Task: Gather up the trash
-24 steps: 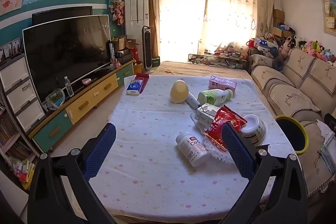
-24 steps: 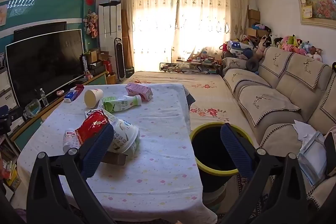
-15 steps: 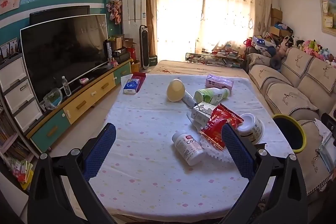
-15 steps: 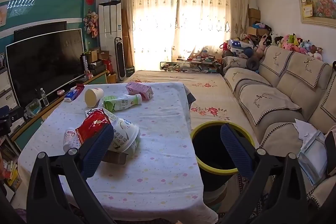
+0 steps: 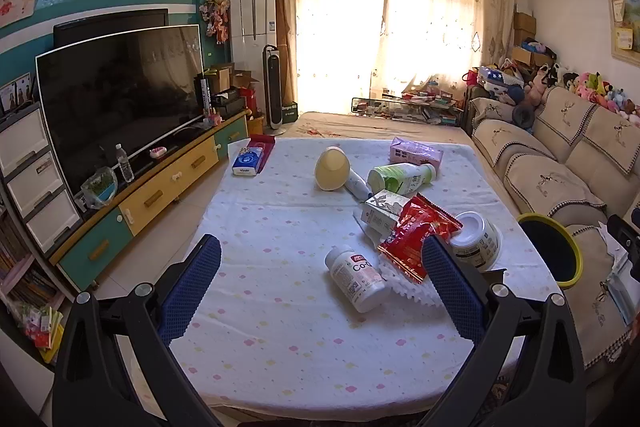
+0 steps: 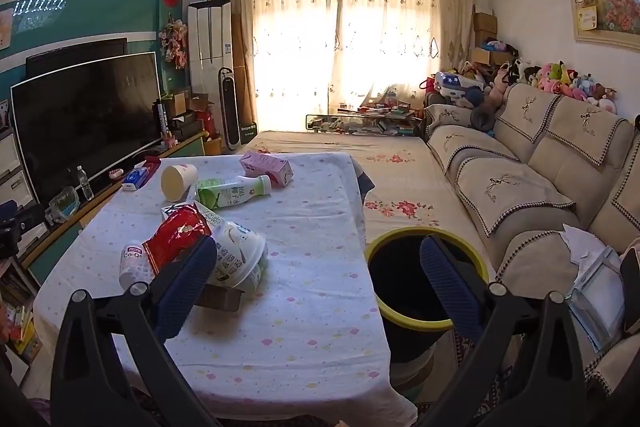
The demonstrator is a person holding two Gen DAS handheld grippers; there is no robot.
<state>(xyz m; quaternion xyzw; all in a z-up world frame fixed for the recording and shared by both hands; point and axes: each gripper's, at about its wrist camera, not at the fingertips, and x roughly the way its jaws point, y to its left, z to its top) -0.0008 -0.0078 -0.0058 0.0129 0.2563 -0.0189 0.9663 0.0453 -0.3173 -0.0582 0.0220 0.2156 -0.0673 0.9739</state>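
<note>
Left gripper (image 5: 320, 267), right gripper (image 6: 316, 267): both agape, empty. We've bagged nothing; red packet (image 5: 416, 239), bottles, cups all on table (image 5: 280, 327); bin (image 6: 424, 283) waits.

Bright backlight through curtains (image 5: 384, 27), blown-out glare, fisheye-bent edges, sharp focus

We count two plastic bottles, one white with "Co-Q" (image 5: 357, 283) and one green-labelled (image 5: 402, 178). We also see one red foil snack bag (image 5: 416, 237), one pink carton (image 5: 416, 151), and one yellow-rimmed black bin (image 6: 404, 275).
</note>
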